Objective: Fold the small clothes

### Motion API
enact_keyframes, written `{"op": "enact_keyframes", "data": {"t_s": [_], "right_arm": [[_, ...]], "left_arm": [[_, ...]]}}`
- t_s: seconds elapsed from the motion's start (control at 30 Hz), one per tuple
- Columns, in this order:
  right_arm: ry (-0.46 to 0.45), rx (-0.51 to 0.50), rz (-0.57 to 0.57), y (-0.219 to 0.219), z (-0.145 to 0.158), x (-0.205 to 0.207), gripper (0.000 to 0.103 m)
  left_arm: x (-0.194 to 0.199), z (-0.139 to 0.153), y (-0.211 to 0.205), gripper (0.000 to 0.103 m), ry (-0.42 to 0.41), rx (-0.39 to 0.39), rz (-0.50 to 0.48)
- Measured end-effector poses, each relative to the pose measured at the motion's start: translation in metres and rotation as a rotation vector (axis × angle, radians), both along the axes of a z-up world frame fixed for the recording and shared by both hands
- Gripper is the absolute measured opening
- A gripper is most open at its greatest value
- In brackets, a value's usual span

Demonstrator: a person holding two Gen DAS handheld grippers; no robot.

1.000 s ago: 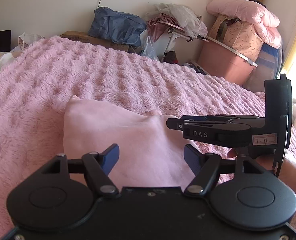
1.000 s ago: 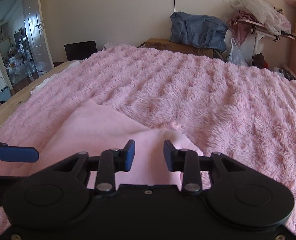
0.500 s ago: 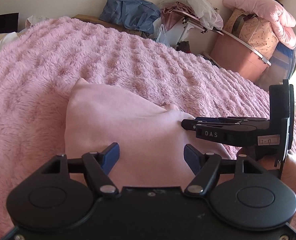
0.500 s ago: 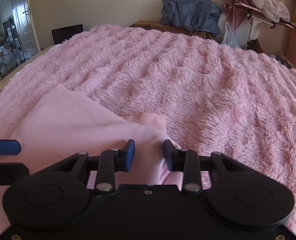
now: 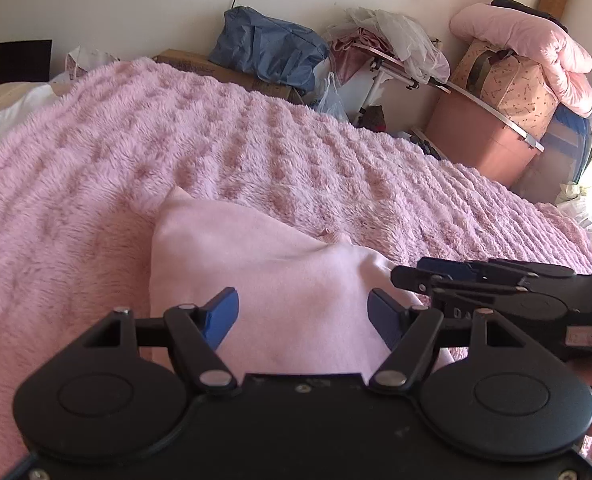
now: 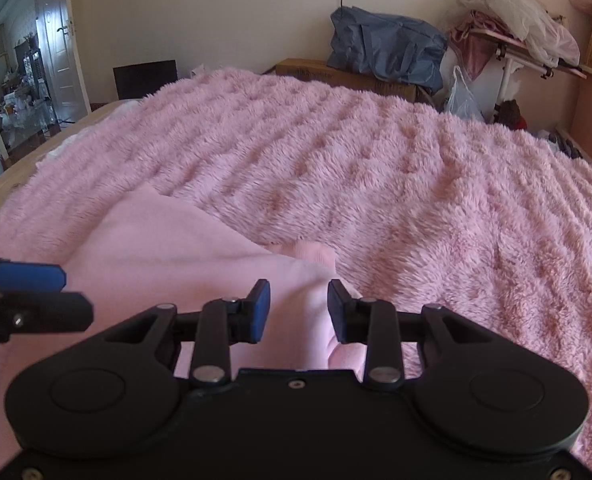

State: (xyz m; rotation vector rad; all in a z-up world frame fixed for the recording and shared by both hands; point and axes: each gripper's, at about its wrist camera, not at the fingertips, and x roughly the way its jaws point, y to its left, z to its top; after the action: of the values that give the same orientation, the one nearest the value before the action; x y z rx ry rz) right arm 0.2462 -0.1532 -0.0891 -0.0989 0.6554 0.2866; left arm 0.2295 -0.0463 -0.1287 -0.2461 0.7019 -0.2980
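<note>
Left wrist view: we count one pink garment [image 5: 280, 280] lying on the fluffy pink blanket [image 5: 256, 152] of the bed, its far edge bordered by bare blanket. Our left tool [image 5: 303, 316] stands wide above it, gripping nothing.

Right wrist view: one right tool [image 6: 298, 312], jaws narrow, fabric of the garment [image 6: 168, 240] between them; we cannot tell whether the pads press it. Open blanket [image 6: 415, 184] lies right.

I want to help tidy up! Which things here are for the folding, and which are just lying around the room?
For the folding: pink garment, left gripper, right gripper, fluffy pink blanket it lies on.

Just lying about: blue bag, cardboard box, plastic bags, pink storage bin.
</note>
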Motion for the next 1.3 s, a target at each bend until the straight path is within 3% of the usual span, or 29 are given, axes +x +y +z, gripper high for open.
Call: {"op": "enact_keyframes", "data": {"t_s": [0.17,0.37,0.6,0.9,1.07,1.17,1.23,1.3], "right_arm": [[-0.017,0.045,0.047,0.000,0.014,-0.070,0.033],[0.032,0.029,0.066,0.000,-0.003,-0.122,0.033],[0.102,0.001,-0.017,-0.012,-0.042,-0.122,0.033],[0.134,-0.002,-0.066,-0.017,-0.068,-0.112,0.032],[0.126,-0.007,-0.058,-0.016,-0.057,-0.118,0.033],[0.120,0.005,-0.065,-0.012,-0.034,-0.126,0.044],[0.106,-0.017,-0.082,-0.007,-0.016,-0.136,0.060],[0.090,-0.044,-0.110,-0.002,-0.001,-0.145,0.066]], "left_arm": [[-0.050,0.010,0.002,0.075,-0.011,0.021,0.037],[-0.093,-0.016,0.009,0.075,0.057,0.007,0.076],[-0.091,-0.051,0.012,0.075,0.145,0.028,0.090],[-0.088,-0.073,0.005,0.077,0.146,0.109,0.074],[-0.092,-0.049,0.004,0.077,0.126,0.122,0.073],[-0.101,-0.017,-0.001,0.077,0.091,0.160,0.076],[-0.110,0.004,-0.006,0.077,0.064,0.223,0.087],[-0.118,0.025,-0.009,0.077,0.046,0.267,0.102]]}}
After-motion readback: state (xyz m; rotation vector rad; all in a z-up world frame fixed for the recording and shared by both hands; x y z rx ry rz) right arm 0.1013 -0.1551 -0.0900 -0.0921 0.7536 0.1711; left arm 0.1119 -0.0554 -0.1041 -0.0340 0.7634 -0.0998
